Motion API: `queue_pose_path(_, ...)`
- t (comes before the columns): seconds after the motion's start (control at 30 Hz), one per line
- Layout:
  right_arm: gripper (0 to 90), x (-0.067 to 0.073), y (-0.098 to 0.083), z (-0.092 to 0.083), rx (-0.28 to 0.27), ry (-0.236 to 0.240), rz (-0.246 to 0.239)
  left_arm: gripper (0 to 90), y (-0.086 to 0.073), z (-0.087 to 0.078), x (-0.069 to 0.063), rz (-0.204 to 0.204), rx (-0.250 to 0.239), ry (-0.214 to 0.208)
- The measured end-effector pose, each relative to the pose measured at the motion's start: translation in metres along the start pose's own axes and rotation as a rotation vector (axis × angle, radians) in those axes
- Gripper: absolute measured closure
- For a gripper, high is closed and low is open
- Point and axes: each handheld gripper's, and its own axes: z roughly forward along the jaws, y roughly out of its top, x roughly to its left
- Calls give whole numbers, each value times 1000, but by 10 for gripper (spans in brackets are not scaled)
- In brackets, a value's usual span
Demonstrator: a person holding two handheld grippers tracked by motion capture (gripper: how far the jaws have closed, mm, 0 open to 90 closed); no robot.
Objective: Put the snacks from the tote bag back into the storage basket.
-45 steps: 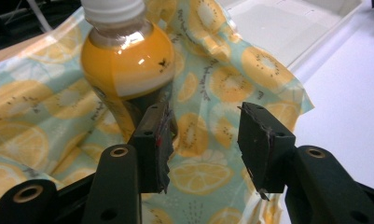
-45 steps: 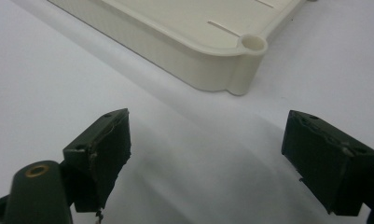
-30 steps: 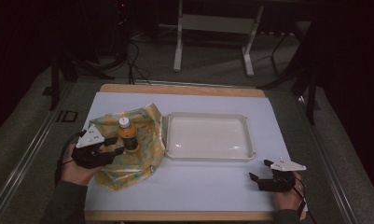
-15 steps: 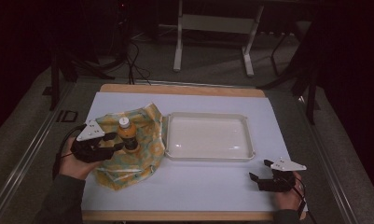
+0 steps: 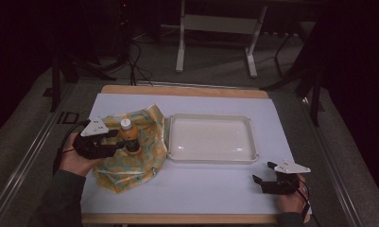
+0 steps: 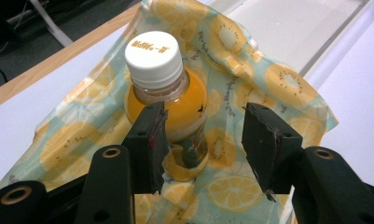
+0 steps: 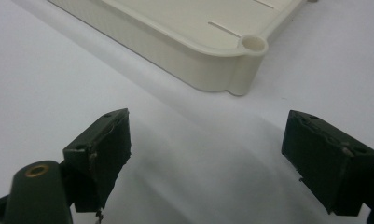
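the left gripper [image 6: 203, 135] has its jaws open around the upright bottle [image 6: 168, 100] on the cloth [image 6: 268, 79]; the right gripper [image 7: 222, 158] rests wide open, holding nothing, near the tray [image 7: 184, 51].

High view overhead, facing forward-down; gripper views close, low (both share tray [image 5: 211, 139] with high view).

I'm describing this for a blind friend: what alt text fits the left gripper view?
An upright orange drink bottle with a white cap stands between the left gripper's open black jaws, one jaw beside it. It stands on a lemon-print cloth, with a cream tray beyond.
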Motion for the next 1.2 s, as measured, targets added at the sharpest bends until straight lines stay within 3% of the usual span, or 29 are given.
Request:
queue_pose_path(0.4, 151, 1, 0, 0, 3, -1, -2, 499, 6, 4, 4, 22, 34, -4)
queue_pose_path(0.7, 151, 1, 0, 0, 3, -1, -3, 502, 8, 5, 10, 12, 43, -20)
queue_pose_path(1.2, 151, 1, 0, 0, 5, -1, -6, 512, 23, 5, 16, 62, 102, -17)
